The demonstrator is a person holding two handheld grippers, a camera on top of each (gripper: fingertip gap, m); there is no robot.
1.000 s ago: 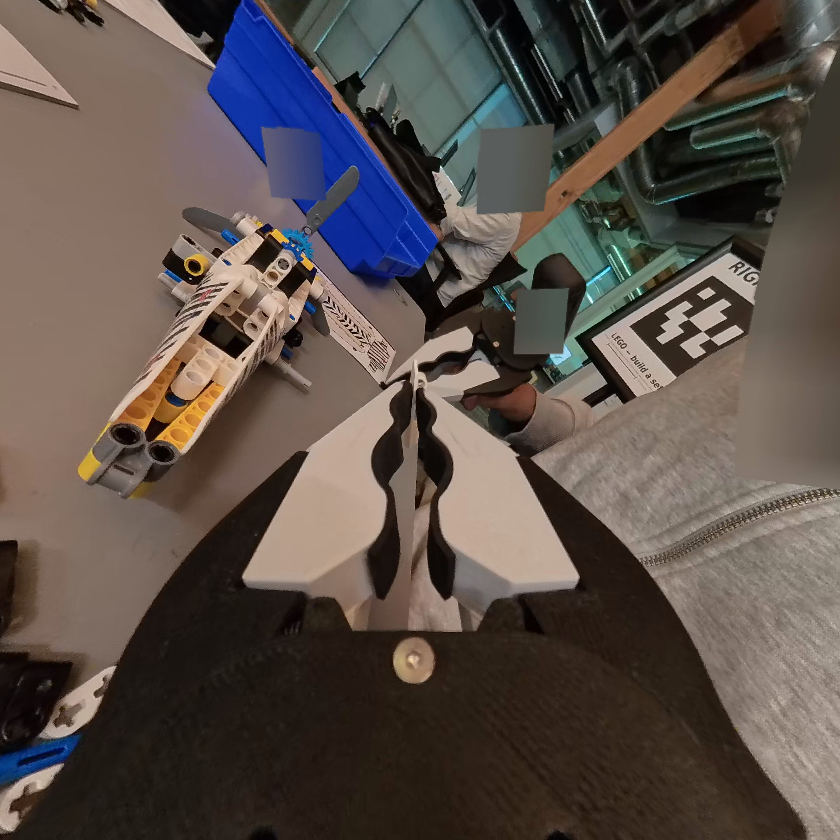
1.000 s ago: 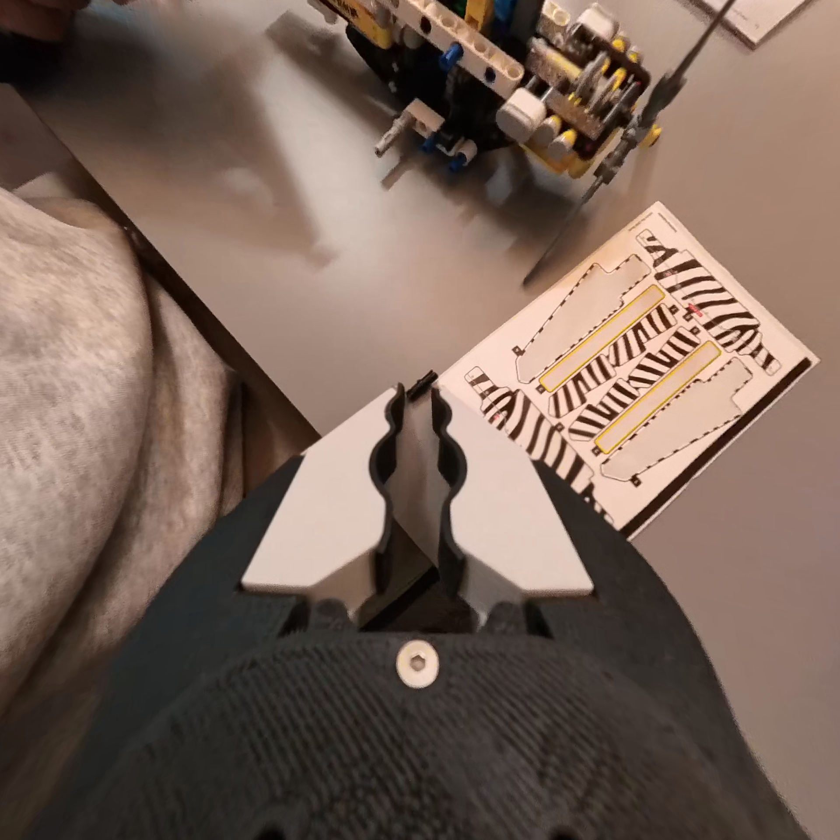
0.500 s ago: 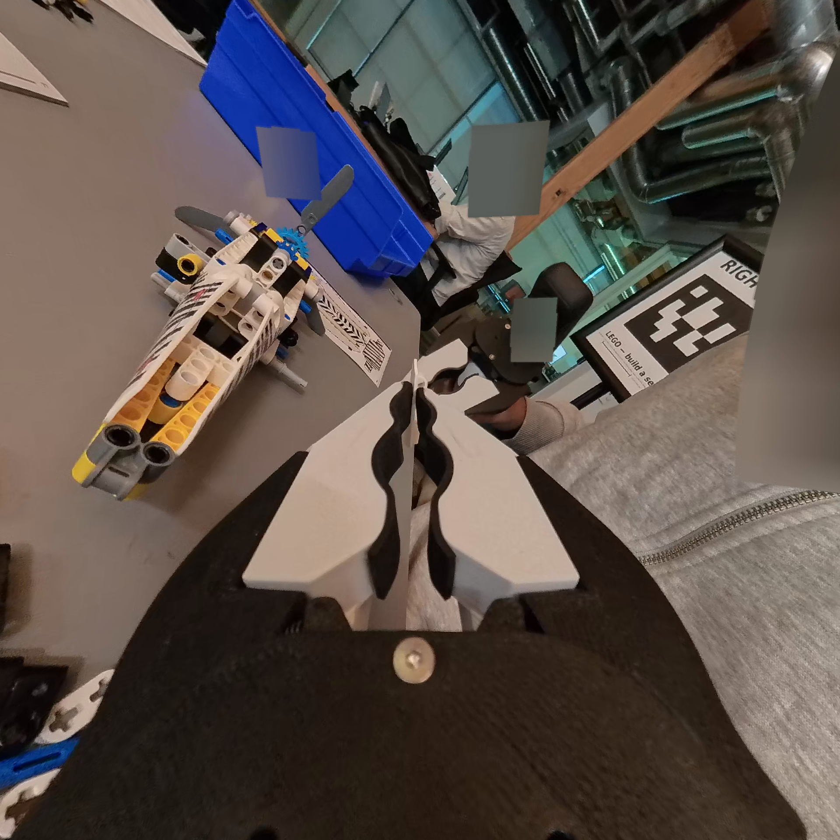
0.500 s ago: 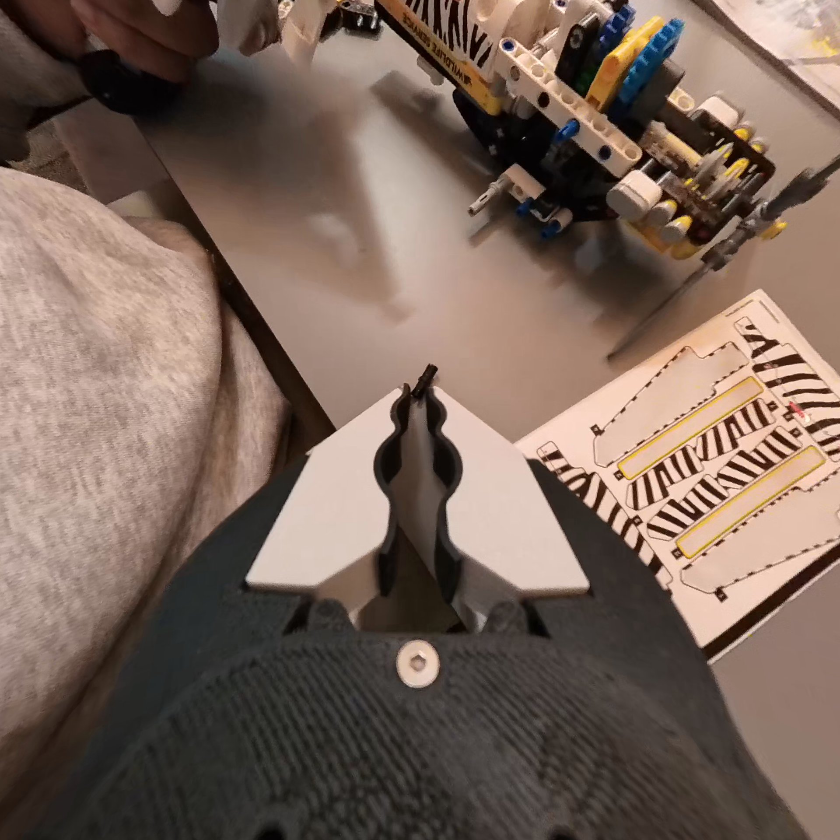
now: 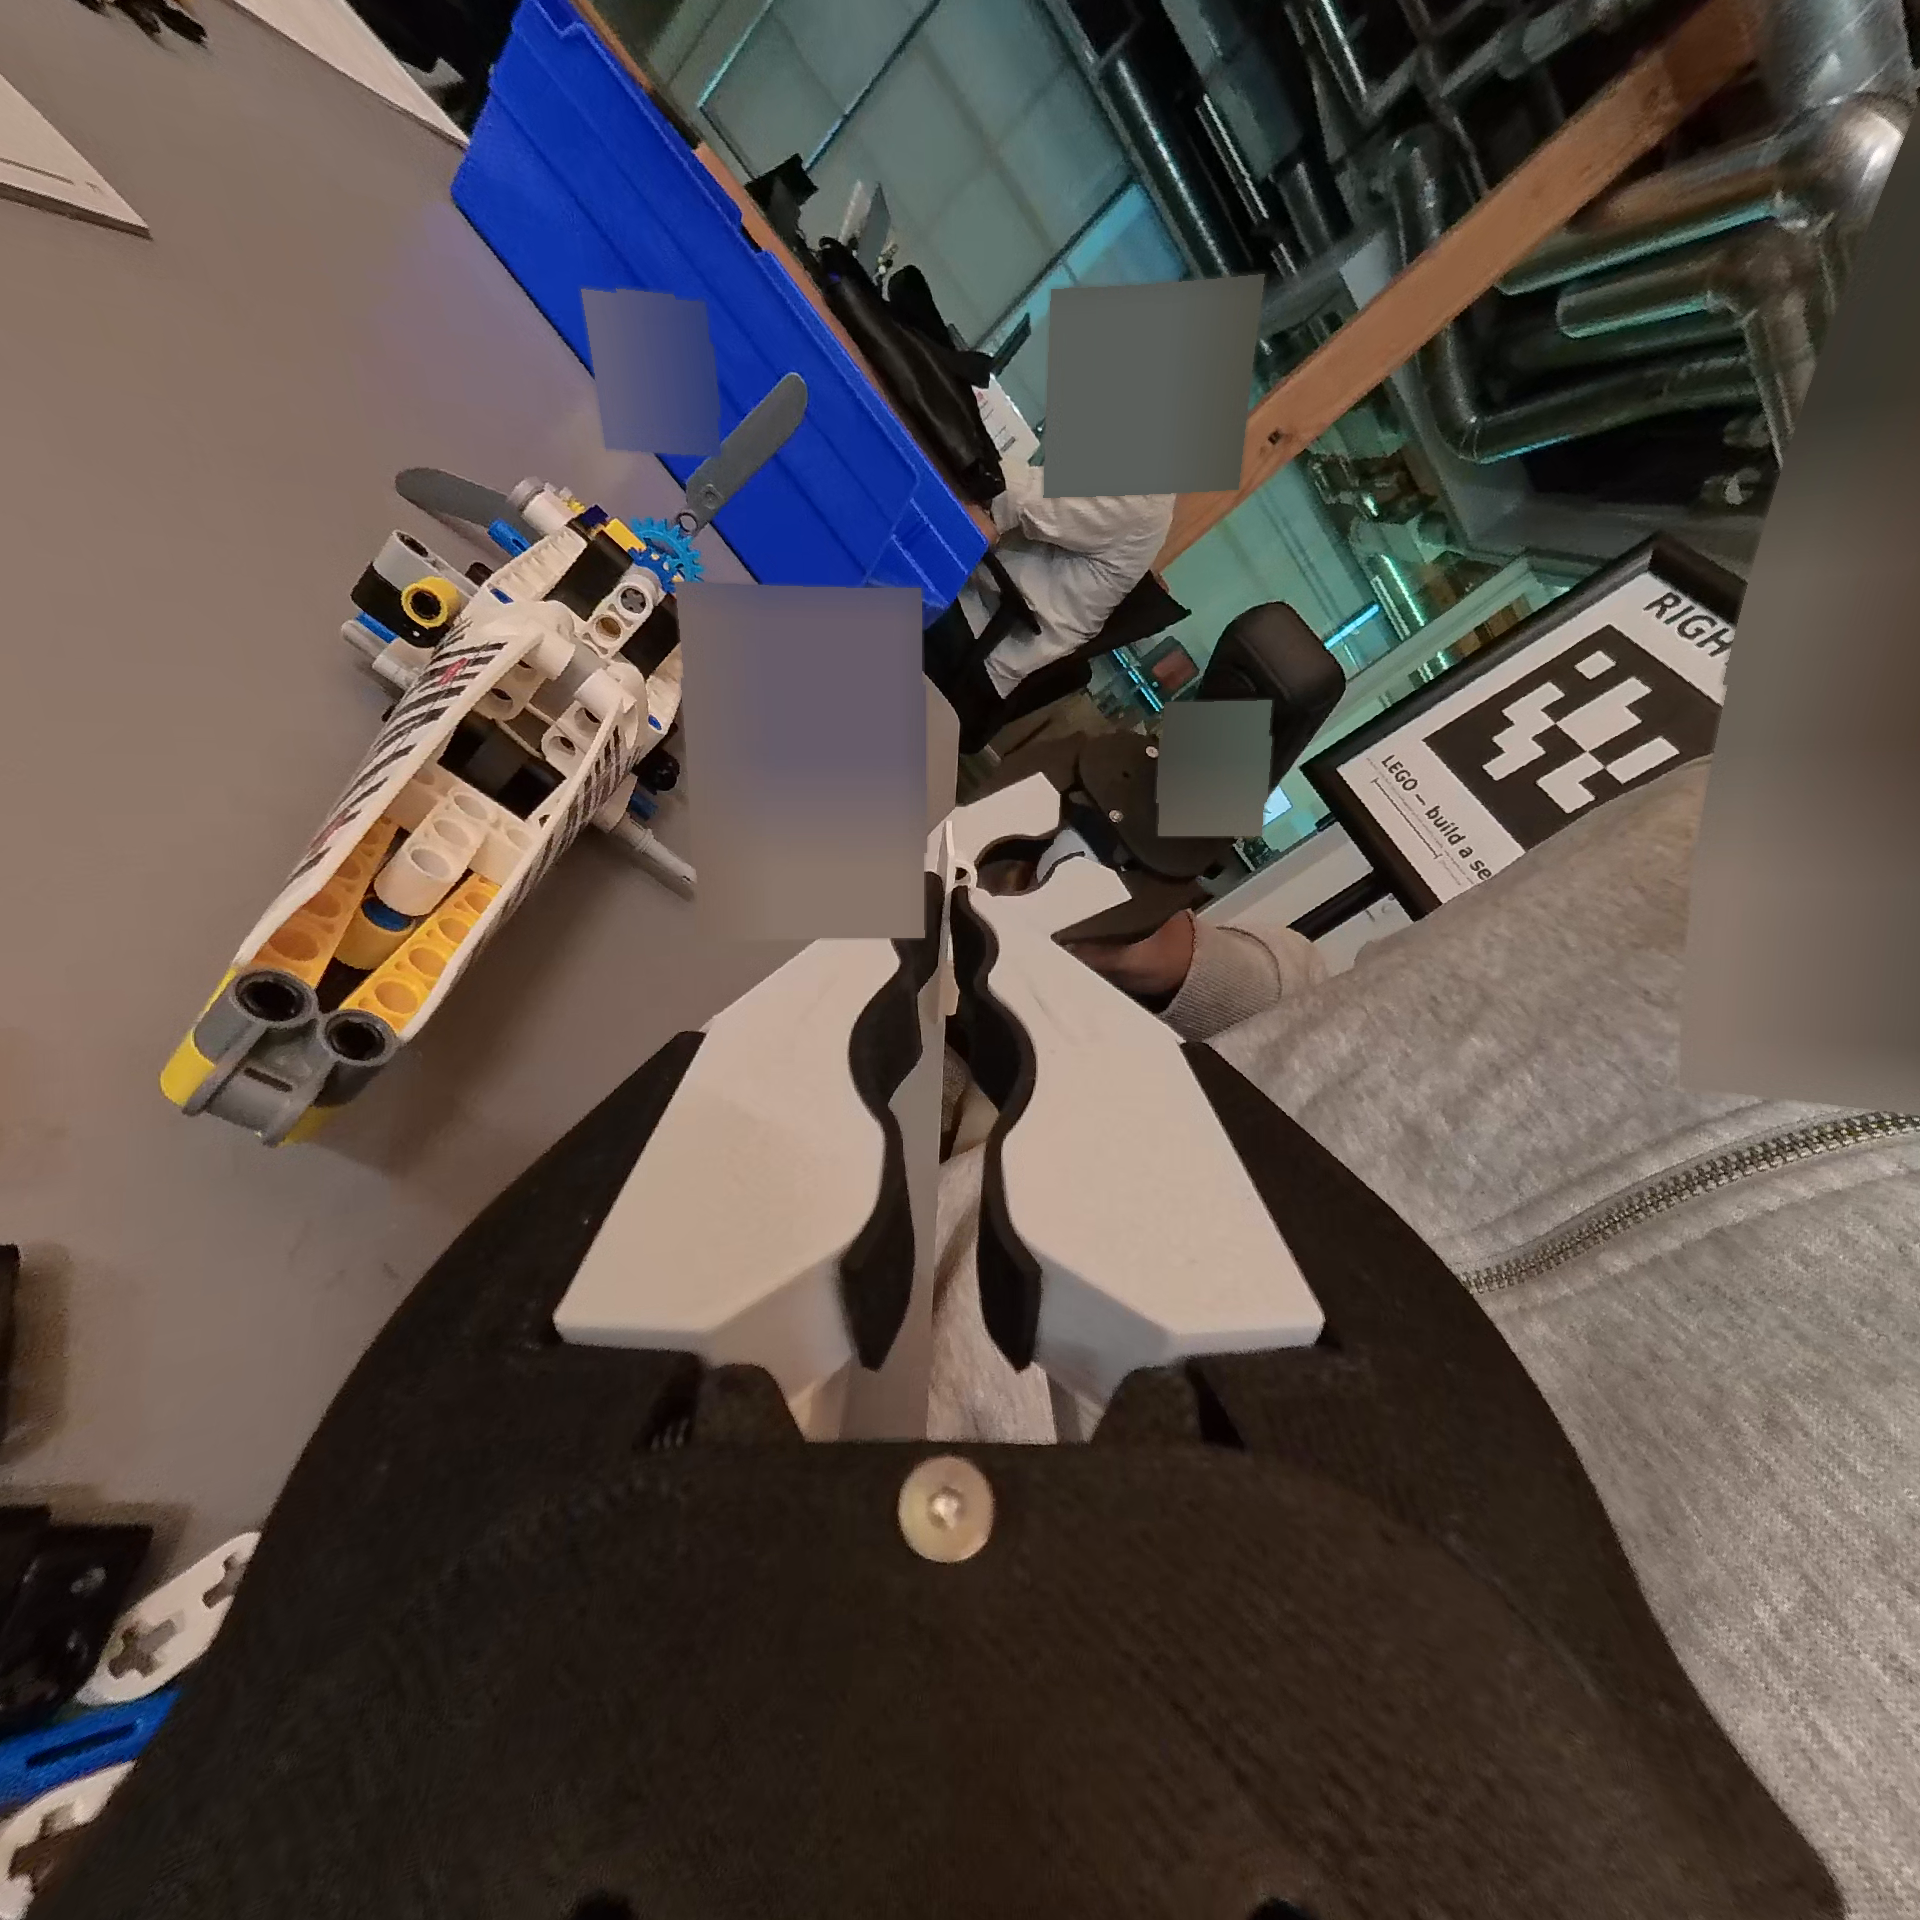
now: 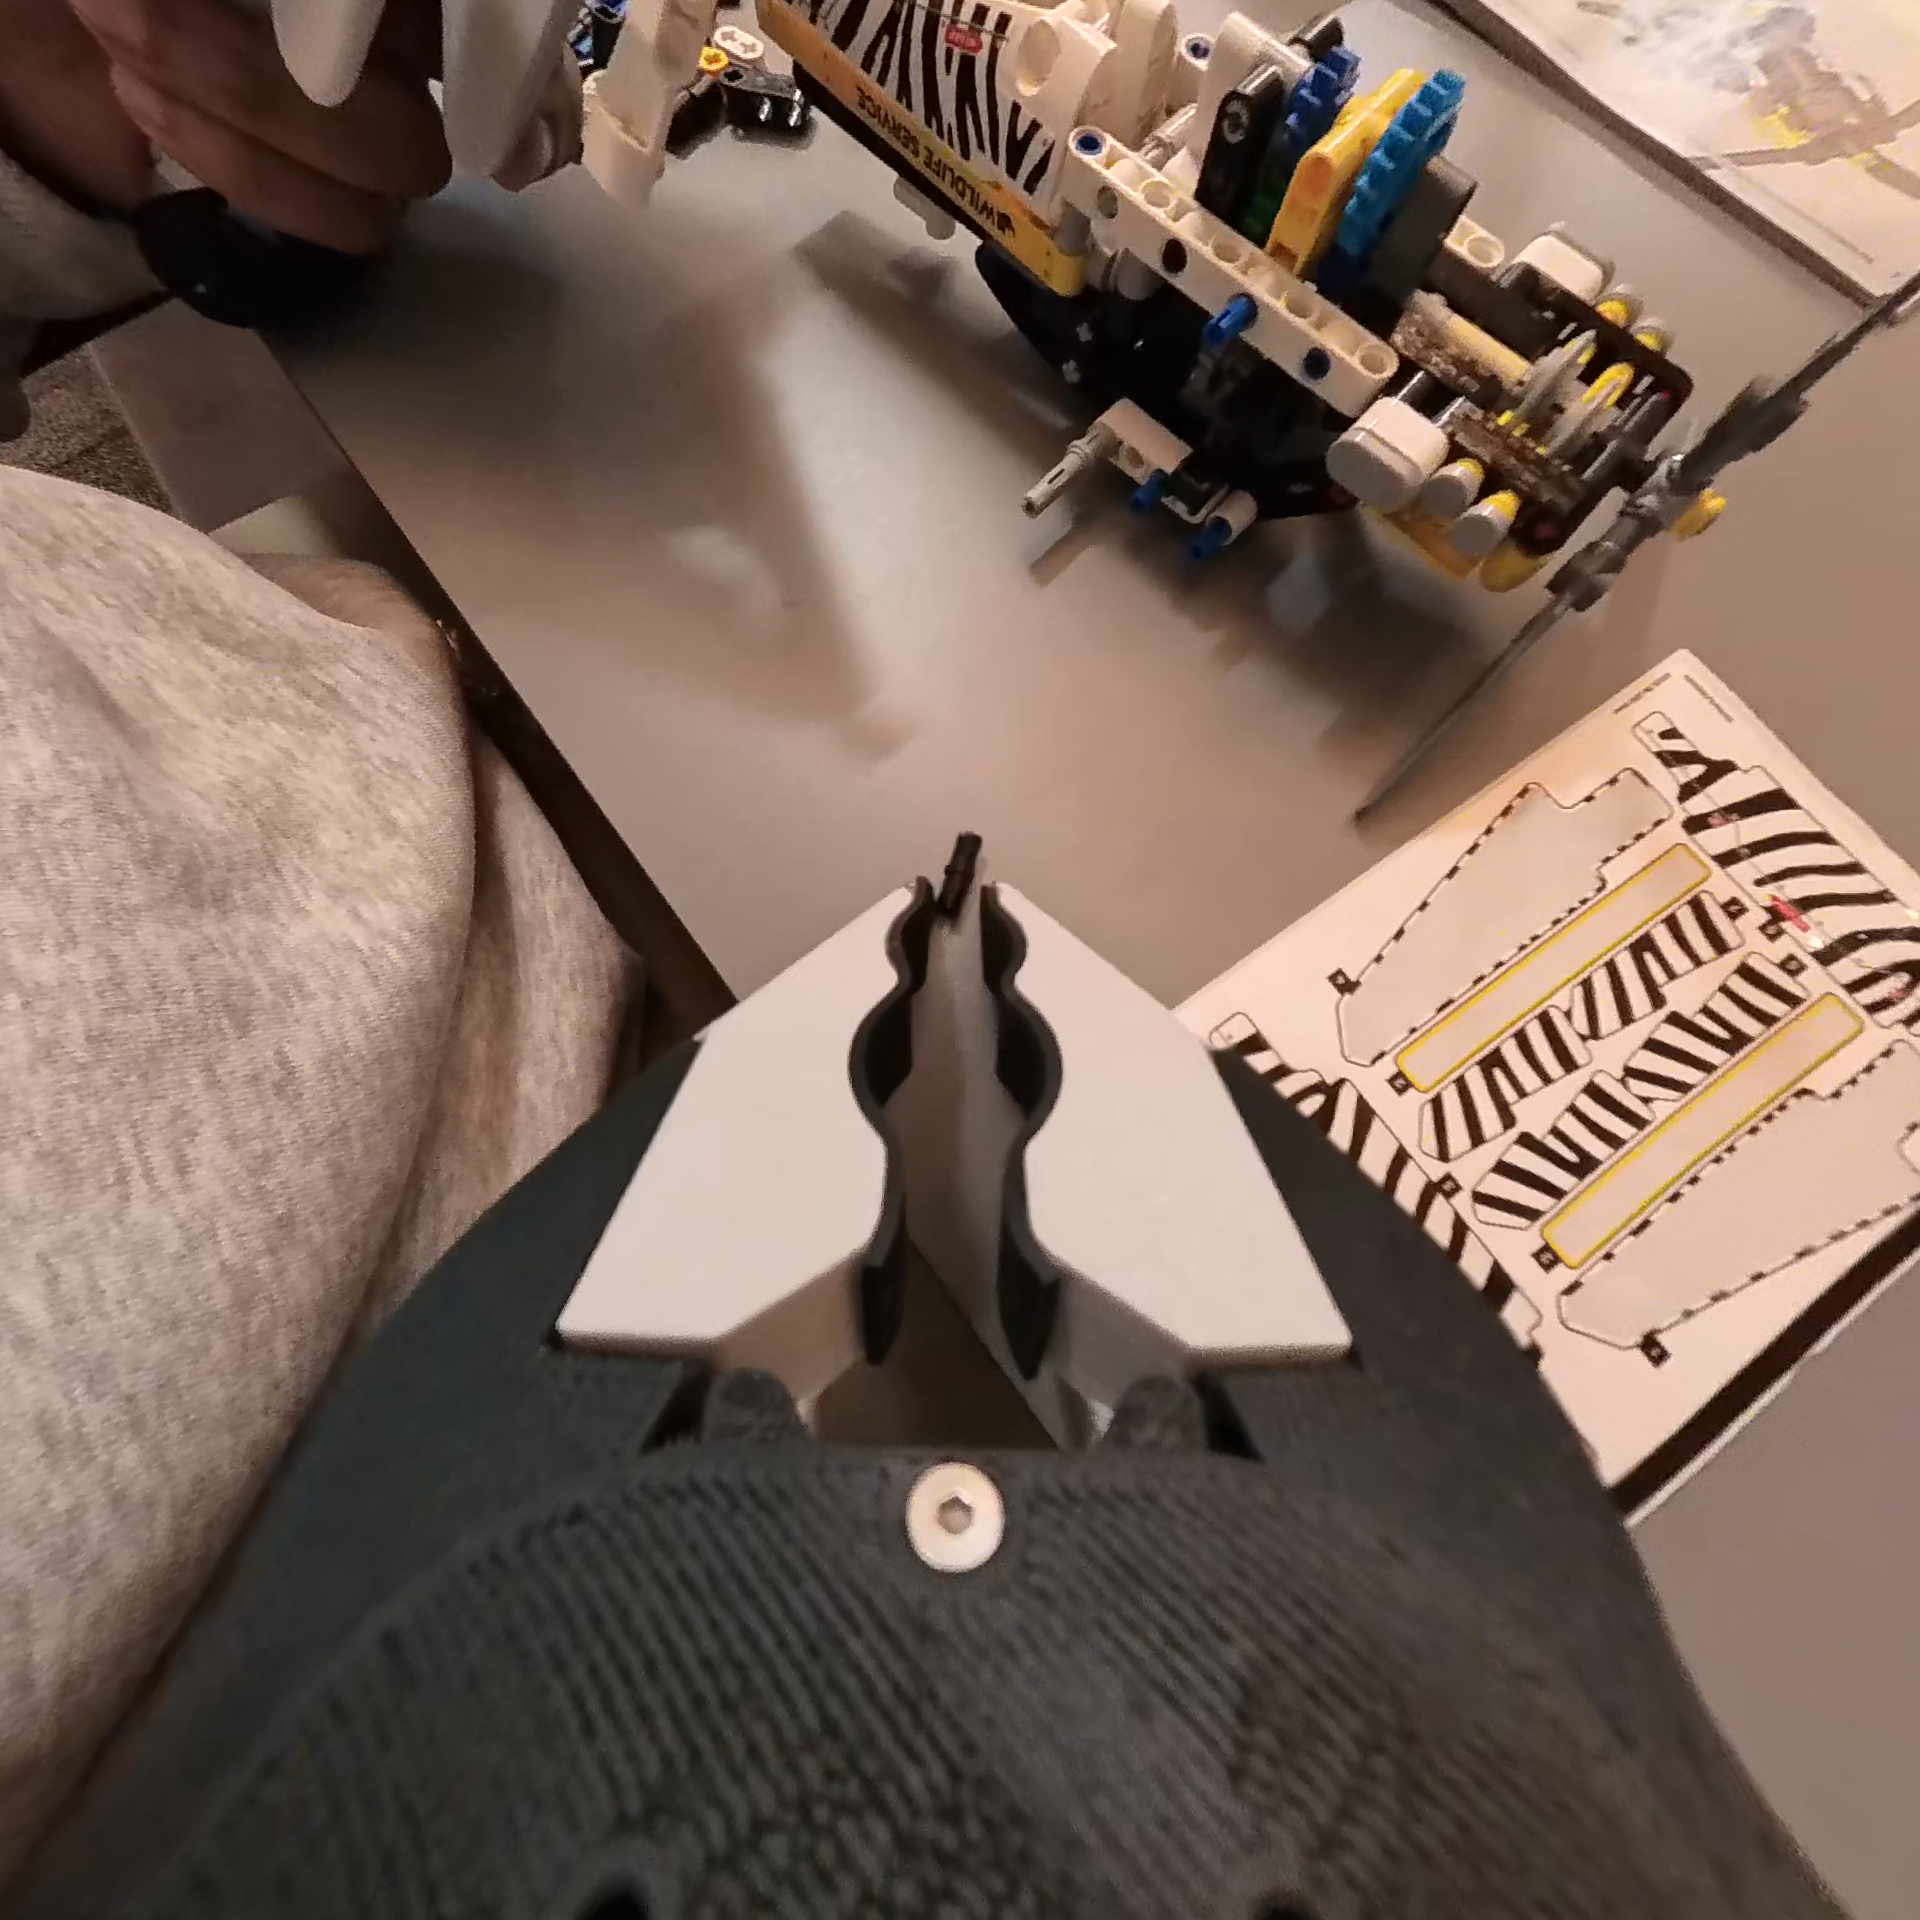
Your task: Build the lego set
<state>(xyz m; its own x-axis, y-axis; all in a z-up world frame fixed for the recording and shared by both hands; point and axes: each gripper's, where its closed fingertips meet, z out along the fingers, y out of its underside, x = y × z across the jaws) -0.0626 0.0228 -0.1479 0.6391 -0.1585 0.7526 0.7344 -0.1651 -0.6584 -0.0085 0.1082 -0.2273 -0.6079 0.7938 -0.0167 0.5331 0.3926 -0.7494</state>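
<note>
Lego helicopter (image 5: 457, 790), half built, lies on the grey table (image 5: 187, 436): white zebra-striped panels, yellow beams, blue gear, grey blades. Right tongs (image 6: 954, 888) pinch a small black pin (image 6: 958, 858); left tongs (image 5: 945, 883) grip a thin white piece (image 5: 943, 935).

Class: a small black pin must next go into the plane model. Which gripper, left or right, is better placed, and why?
Right, probably: the right gripper is shut on the black pin, pointing toward the model. The left gripper grips a white piece.
</note>
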